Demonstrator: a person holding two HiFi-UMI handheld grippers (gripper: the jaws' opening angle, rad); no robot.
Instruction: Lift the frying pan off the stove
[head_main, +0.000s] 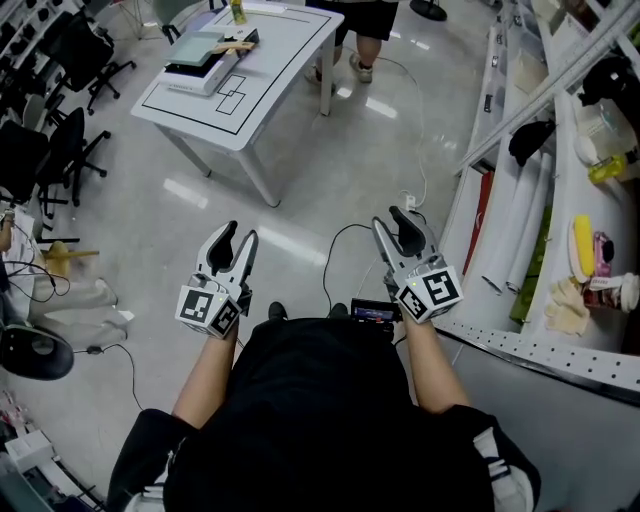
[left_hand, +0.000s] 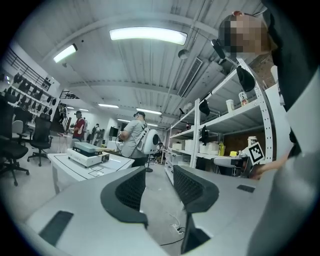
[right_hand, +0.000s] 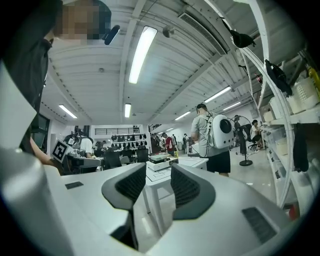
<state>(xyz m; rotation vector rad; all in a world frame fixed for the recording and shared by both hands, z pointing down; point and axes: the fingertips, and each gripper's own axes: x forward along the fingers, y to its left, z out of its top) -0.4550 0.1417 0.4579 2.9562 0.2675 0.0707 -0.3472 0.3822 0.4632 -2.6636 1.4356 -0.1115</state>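
Pale grey floor (head_main: 300, 190) spreads under and ahead of both sets of fingers. A white shelf rack (head_main: 560, 150) runs along the outer side of the right gripper (head_main: 393, 222). The white bench (head_main: 290, 50) stands well ahead of the fingers, far out of their reach. In the right gripper view it shows through the gap between the fingers (right_hand: 192, 187). A person with a white backpack (right_hand: 212, 135) stands at the bench's far side.

The stove (head_main: 205, 60), a flat white box with a grey-green top, sits on the bench, well apart from both grippers. A dark and wood-coloured thing (head_main: 236, 45) lies just beside its far end. Whether that is the frying pan cannot be told.

The left gripper (head_main: 240, 235) and the right gripper are held level over the floor, side by side and apart. The left fingers (left_hand: 131, 192) stand a narrow way open with only floor and a black cable (head_main: 335, 255) seen between them. The right fingers are likewise part open and hold nothing.
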